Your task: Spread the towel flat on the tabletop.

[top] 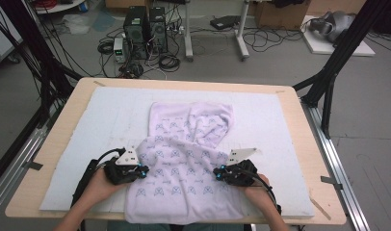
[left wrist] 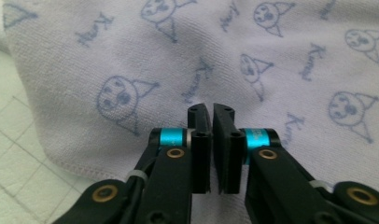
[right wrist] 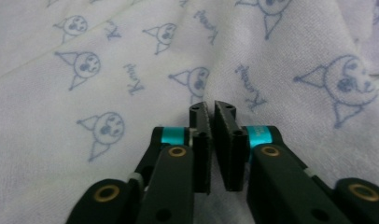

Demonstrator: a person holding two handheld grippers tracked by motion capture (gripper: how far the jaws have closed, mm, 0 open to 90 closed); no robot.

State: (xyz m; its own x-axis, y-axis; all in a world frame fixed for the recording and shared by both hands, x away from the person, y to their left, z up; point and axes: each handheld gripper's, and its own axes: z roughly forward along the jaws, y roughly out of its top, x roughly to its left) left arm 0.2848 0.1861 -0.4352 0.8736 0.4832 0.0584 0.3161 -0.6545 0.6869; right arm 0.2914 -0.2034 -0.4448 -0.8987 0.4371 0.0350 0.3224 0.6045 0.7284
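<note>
A: Where does the towel (top: 184, 159) lie?
B: On the white mat (top: 78, 144) covering the counter (top: 54, 144), its near edge overhanging.
A: And the 2 claws?
B: Left claw (top: 144, 171) and right claw (top: 215, 174) rest over it, jaws nearly together, gripping nothing.

— What's beyond the desk (top: 299, 144)?
— Grey floor (top: 280, 72). Two black computer towers (top: 145, 31) at eleven o'clock, cables (top: 266, 41) sprawled around them, white stand legs (top: 215, 45) at twelve.
— And the sides?
— Black frame struts (top: 335, 67) at two o'clock.
</note>
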